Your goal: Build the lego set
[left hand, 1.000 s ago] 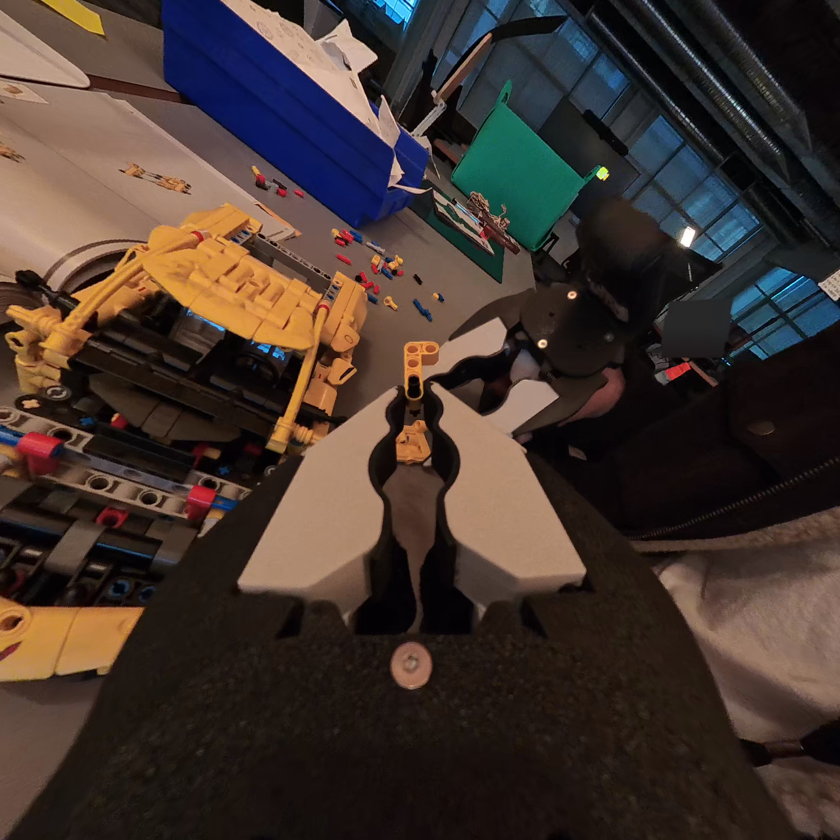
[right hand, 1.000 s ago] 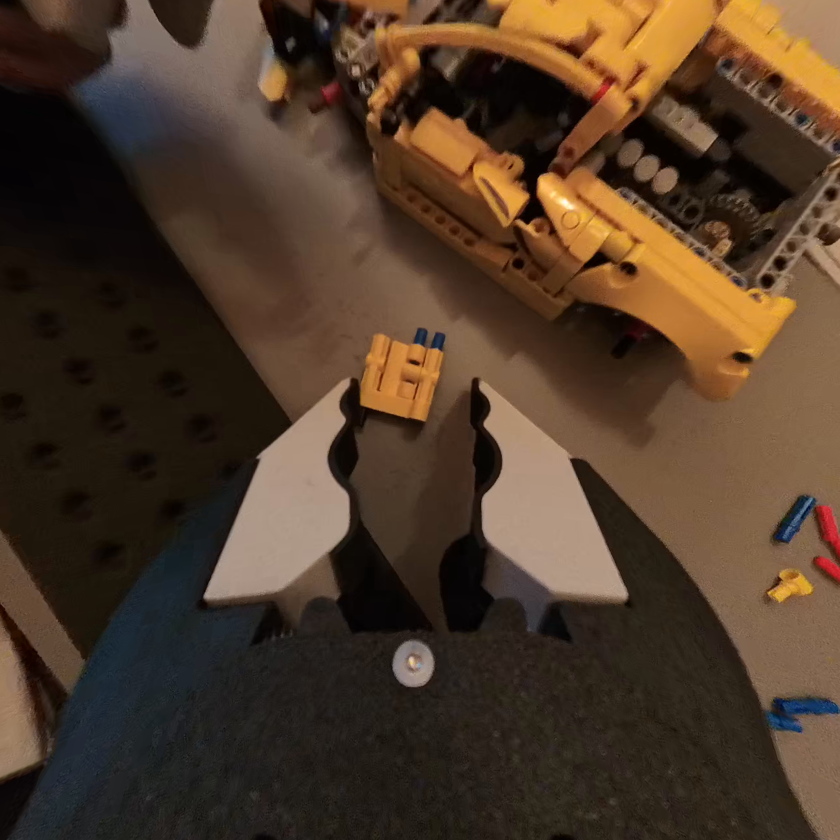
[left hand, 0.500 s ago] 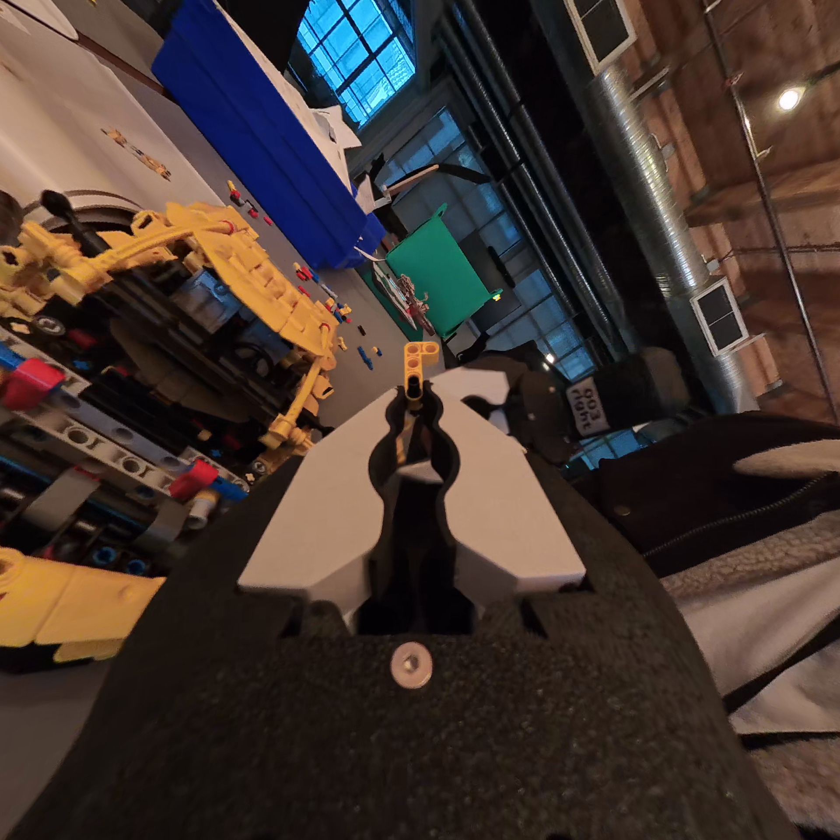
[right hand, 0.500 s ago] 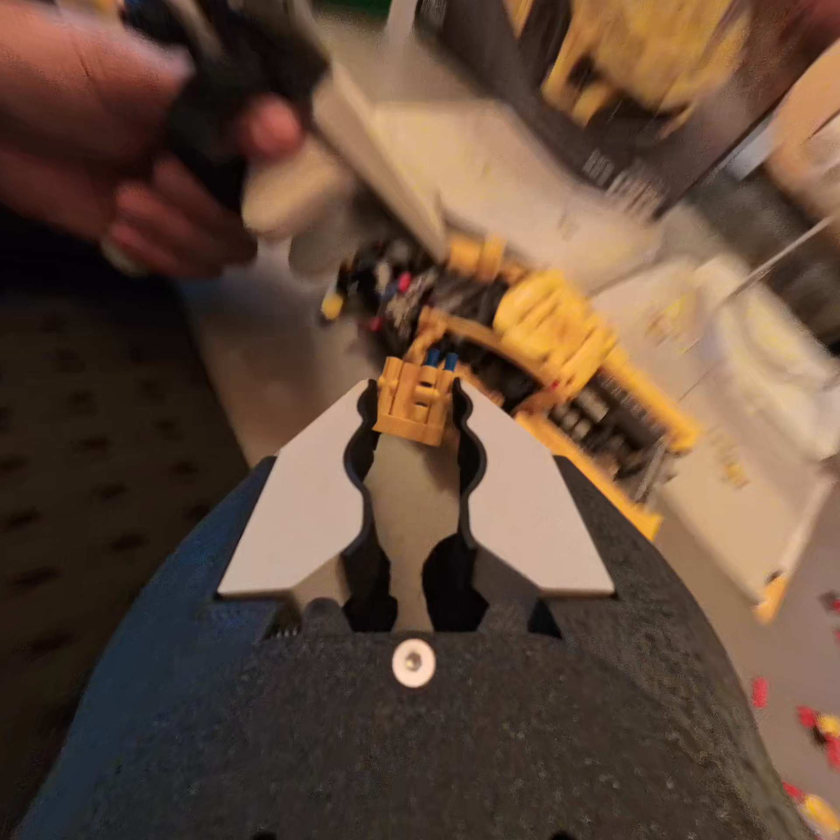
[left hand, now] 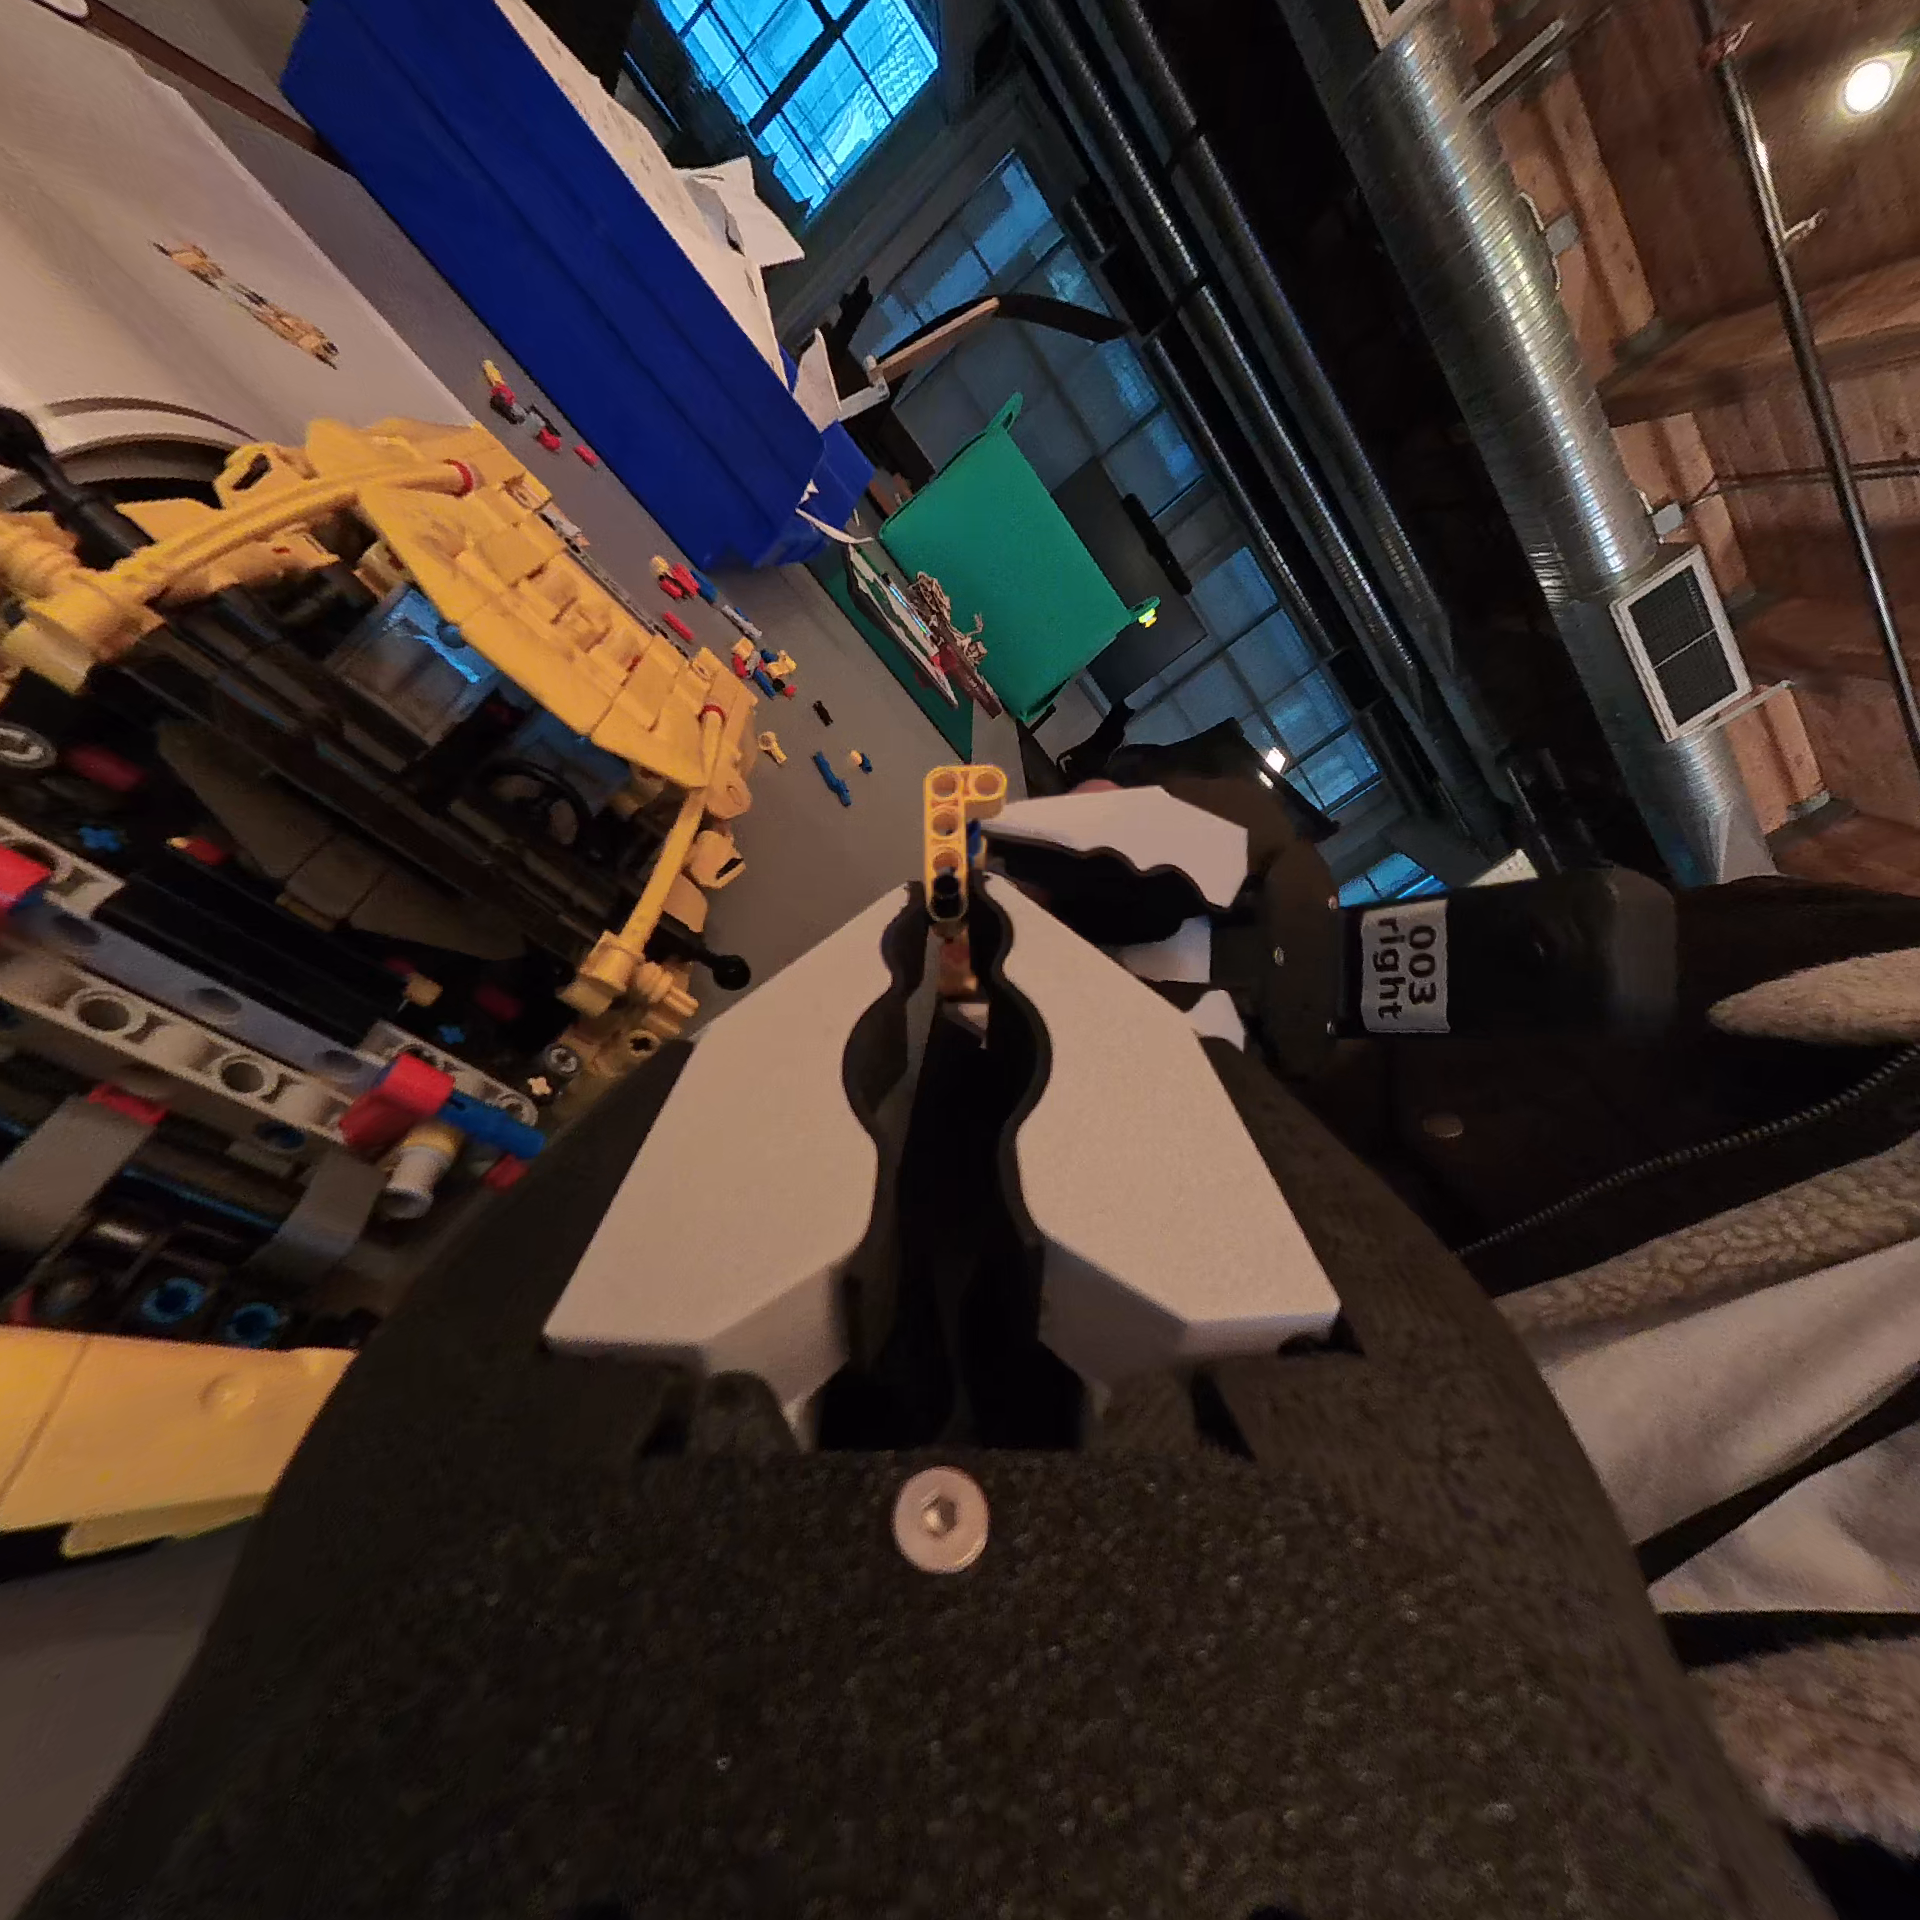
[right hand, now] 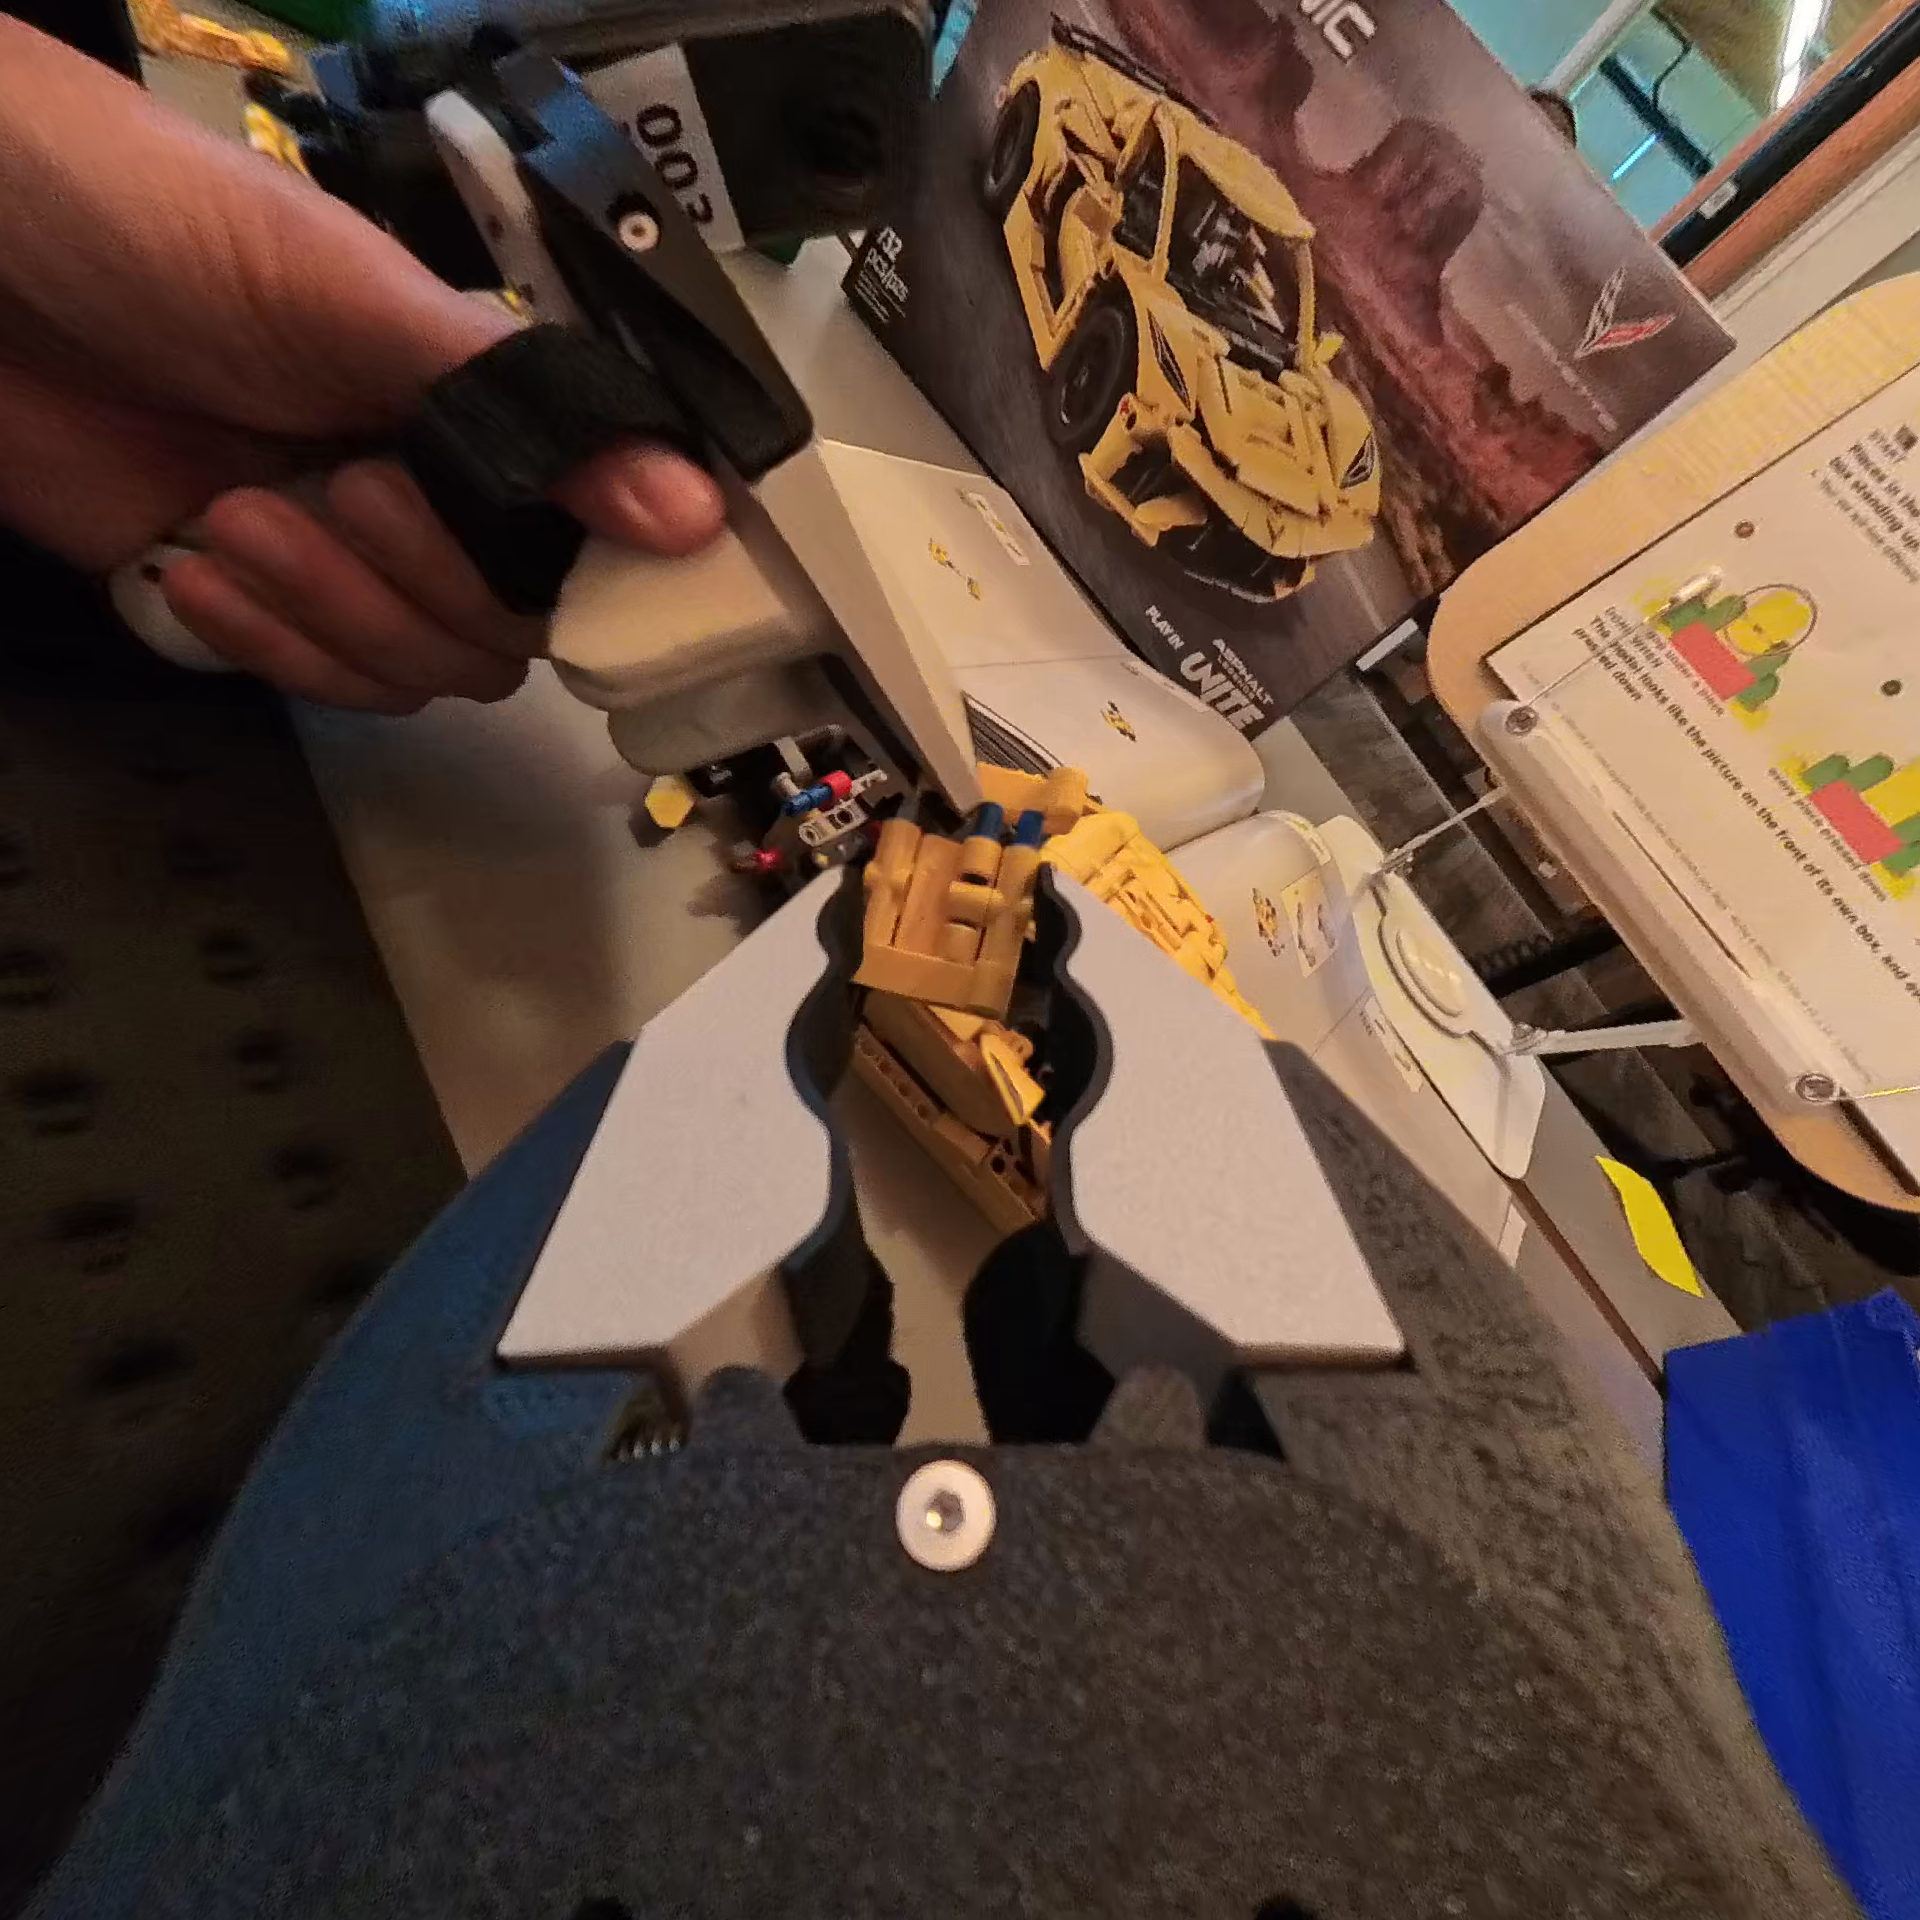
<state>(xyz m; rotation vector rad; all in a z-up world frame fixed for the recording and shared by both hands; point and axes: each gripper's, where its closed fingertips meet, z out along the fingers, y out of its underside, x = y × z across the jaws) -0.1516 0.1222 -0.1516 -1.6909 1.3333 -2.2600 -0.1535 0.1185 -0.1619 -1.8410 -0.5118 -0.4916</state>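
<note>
While we hold both parts in the air above the tabletop (left hand: 790, 894), they are nearly touching: our left gripper (left hand: 954, 906) is clamped on the lower end of a yellow L-beam (left hand: 951, 831), and our right gripper (right hand: 943, 914) is pinched on a small yellow block (right hand: 951, 914) with two blue pins (right hand: 1003, 829) pointing out. Both parts are light, rigid plastic with smooth faces, so we judge they could twist or slip in the fingers if we push off-axis. Holding the flat sides, as we do now, and keeping the pin ends and beam holes free looks right. The half-built car (left hand: 436, 623) sits on the tabletop to the left, near loose pieces (left hand: 769, 675).

A second ago the block lay on the tabletop between our spread right fingers; now it is lifted and gripped. The left gripper has tilted upward with the beam, and the right has swung up to meet it.
</note>
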